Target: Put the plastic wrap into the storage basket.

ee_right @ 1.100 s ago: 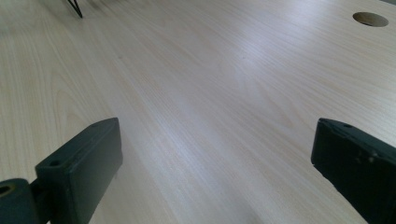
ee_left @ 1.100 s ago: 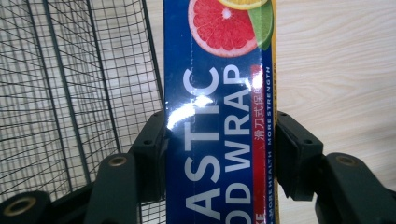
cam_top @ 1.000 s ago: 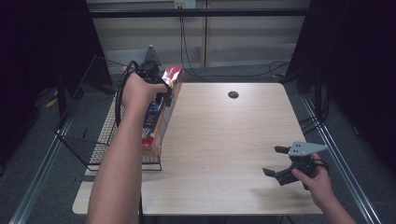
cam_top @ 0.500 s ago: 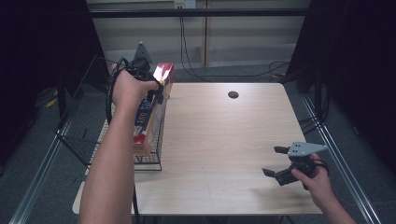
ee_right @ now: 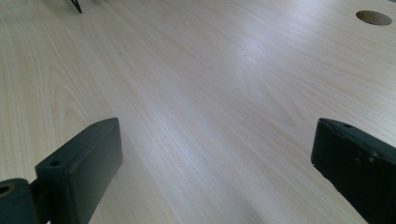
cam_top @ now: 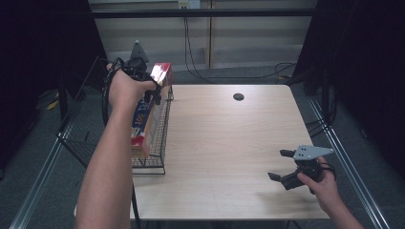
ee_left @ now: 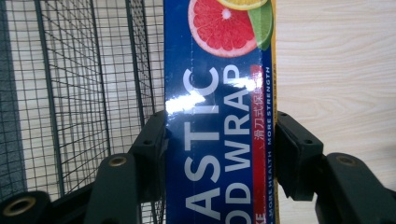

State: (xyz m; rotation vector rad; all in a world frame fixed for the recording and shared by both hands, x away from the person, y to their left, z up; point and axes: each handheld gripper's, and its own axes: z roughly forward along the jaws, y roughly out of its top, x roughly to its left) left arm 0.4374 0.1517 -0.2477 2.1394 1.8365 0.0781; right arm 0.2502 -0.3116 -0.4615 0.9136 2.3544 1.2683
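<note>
High view: left gripper [cam_top: 152, 90] clamps the plastic wrap box [cam_top: 144, 119], which stands tilted inside the wire basket [cam_top: 162, 138] at the surface's [cam_top: 229, 143] left edge. Right gripper [cam_top: 282, 164] near the front right corner, jaws apart.

Left gripper view: jaws pressed on both sides of the box [ee_left: 219, 116].

Right gripper view: jaws wide, nothing between, bare wood below.
</note>
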